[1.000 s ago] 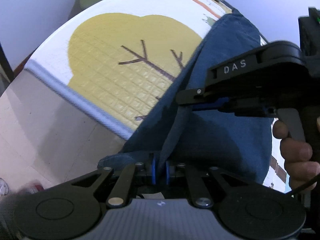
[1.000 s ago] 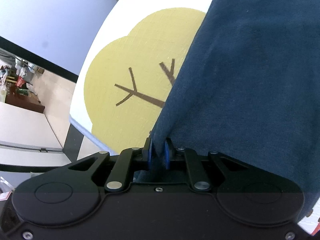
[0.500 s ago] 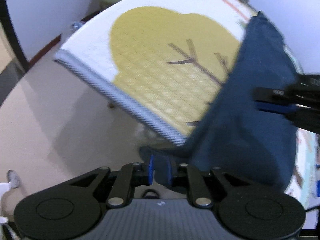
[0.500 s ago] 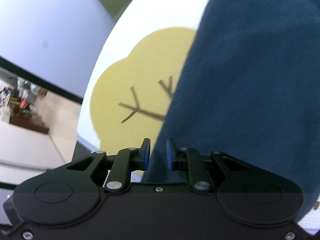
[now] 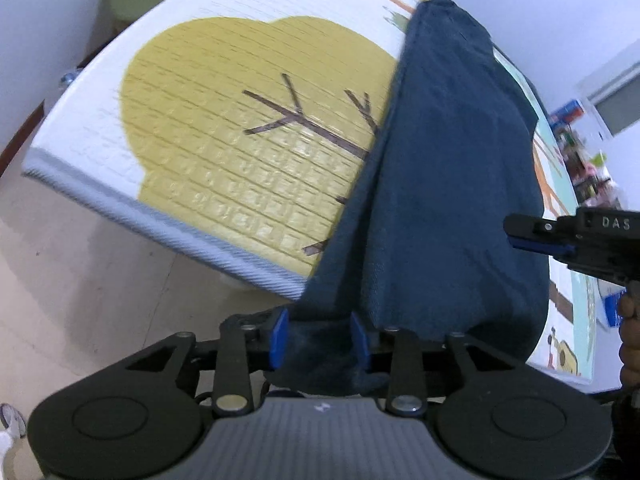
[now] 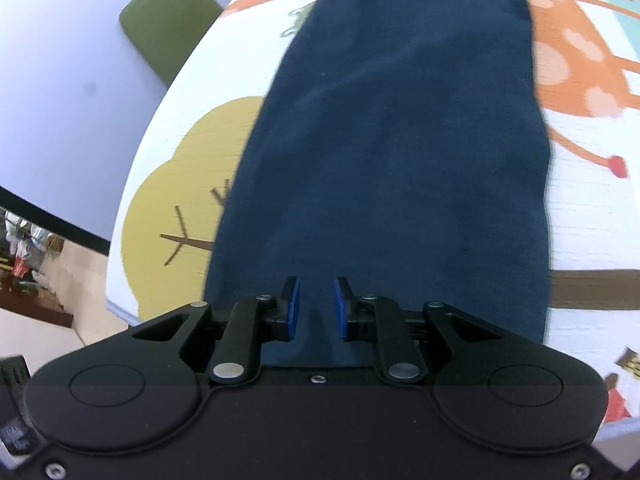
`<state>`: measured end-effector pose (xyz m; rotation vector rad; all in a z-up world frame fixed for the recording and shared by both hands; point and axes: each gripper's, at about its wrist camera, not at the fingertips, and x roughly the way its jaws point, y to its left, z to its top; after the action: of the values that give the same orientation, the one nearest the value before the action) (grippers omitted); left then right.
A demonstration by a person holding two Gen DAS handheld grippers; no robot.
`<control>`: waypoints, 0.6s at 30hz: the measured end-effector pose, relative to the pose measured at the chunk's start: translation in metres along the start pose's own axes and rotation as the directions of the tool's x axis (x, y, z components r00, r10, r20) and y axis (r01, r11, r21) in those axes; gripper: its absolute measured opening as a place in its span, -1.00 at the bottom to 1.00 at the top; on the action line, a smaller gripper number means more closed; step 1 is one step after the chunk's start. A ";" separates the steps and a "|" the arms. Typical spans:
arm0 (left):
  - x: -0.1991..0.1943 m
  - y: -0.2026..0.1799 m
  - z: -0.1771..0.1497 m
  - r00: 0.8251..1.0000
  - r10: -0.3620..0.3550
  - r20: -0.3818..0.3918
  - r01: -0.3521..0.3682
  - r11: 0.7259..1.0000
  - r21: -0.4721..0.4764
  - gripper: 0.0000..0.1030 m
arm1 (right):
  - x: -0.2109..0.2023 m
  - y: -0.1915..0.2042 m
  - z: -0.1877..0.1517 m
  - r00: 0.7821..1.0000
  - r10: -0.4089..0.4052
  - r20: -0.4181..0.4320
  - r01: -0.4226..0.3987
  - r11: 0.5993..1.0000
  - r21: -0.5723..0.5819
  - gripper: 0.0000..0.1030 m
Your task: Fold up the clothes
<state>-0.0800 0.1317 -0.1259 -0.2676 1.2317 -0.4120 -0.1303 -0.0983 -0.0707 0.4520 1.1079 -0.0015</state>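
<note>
A dark blue garment (image 5: 448, 184) lies lengthwise as a long folded strip on the play mat (image 5: 240, 60). Its near end droops over the mat's front edge. My left gripper (image 5: 319, 338) is open, and that drooping end still sits loosely between its blue pads. In the right wrist view the garment (image 6: 400, 140) stretches away from my right gripper (image 6: 317, 308), which is open just above the cloth with nothing pinched. From the left wrist view the right gripper (image 5: 514, 237) hovers beside the garment's right edge.
The mat (image 6: 592, 220) carries a yellow tree and an orange animal print. Its grey front edge (image 5: 160, 228) drops to a beige floor (image 5: 80, 280). A green chair (image 6: 168, 20) stands at the far side. A hand (image 5: 630, 344) holds the right gripper.
Both grippers were shut on the garment's near end one second ago. The right one opened first and shifted right over the cloth; the left one has now opened too.
</note>
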 end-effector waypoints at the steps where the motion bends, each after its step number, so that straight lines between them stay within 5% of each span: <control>1: 0.001 -0.001 0.002 1.000 -0.001 0.000 0.001 1.000 0.004 -0.27 | -0.002 -0.005 -0.003 1.000 -0.006 0.010 0.006 1.000 0.007 -0.65; 6: -0.010 -0.002 0.008 0.999 -0.018 0.042 0.018 1.000 0.005 -0.26 | -0.015 -0.028 -0.018 0.998 -0.031 0.059 0.028 0.999 0.043 -0.59; 10: -0.023 -0.007 0.012 0.994 -0.095 0.058 0.092 0.994 0.055 0.02 | -0.027 -0.040 -0.039 0.996 -0.038 0.086 0.031 0.996 0.083 -0.59; 18: 0.005 -0.039 0.016 0.995 -0.091 -0.037 0.097 0.978 0.186 0.06 | -0.051 -0.064 -0.081 0.988 -0.057 0.141 0.034 0.986 0.162 -0.59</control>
<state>-0.0693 0.0941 -0.1085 -0.1593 1.2021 -0.6118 -0.2374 -0.1390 -0.0784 0.5605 0.9784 -0.1615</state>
